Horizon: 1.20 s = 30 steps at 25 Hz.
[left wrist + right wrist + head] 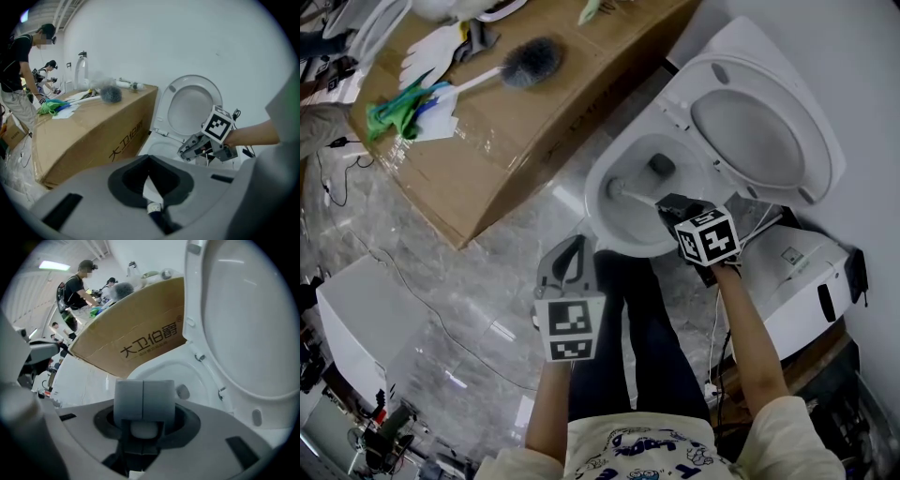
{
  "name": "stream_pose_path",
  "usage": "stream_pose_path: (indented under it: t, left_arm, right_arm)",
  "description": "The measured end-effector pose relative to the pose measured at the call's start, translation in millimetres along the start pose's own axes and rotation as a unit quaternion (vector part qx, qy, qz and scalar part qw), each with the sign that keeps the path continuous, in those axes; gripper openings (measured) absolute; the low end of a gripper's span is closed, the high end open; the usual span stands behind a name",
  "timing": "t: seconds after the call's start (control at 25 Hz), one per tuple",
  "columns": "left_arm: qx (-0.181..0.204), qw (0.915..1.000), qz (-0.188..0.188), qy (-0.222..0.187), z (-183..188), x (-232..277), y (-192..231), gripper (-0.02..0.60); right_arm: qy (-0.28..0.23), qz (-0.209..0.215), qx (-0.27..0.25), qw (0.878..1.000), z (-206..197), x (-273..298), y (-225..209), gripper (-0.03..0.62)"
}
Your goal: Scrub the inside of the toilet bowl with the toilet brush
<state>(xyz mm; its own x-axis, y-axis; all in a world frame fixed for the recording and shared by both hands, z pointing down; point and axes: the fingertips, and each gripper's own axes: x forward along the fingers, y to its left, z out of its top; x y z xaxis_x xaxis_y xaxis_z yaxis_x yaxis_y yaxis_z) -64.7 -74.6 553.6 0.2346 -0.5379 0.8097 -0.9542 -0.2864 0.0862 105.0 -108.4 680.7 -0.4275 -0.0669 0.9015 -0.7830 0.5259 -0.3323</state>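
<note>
Left tool (574, 253) hangs closed and empty, just outside the toilet bowl (593, 192). Right tool (668, 205) clamps the toilet brush (637, 196) handle, which slants into the bowl, head seemingly near its bottom.

The brush (636, 194) shows in the head view only as a thin white handle. Its top end is hidden inside the right gripper (667, 206). Its head, low in the toilet bowl (598, 211), is too small to show bristles. In the right gripper view the closed jaws cover nearly all of it. The cardboard box (516, 122) runs off the top edge, cutting off a white thing (450, 7) at its far edge.
</note>
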Motion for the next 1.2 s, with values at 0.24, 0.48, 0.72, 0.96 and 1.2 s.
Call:
stream_pose_path:
  t: [0.24,0.48,0.72,0.96,1.2]
  left_arm:
    - [0.001,1.0,-0.004,0.004,-4,2,-4,0.002]
    - [0.0,0.9999,-0.006,0.009,-9,2,-7,0.002]
    - [-0.001,0.9999,-0.005,0.011,-13,2,-8,0.002]
    - [0.002,0.9999,-0.01,0.013,-14,3,-10,0.002]
    - [0.001,0.9999,-0.012,0.011,-12,3,-11,0.002]
  right_arm:
    - [0.032,-0.02,-0.078,0.996,-12,11,14,0.167]
    - [0.046,-0.076,-0.063,0.994,-22,37,-8,0.167]
    - [0.056,-0.13,-0.005,0.99,-36,58,-46,0.167]
    - [0.061,-0.156,-0.026,0.986,-46,67,-49,0.167]
    - [0.087,-0.126,-0.113,0.982,-50,56,-23,0.169]
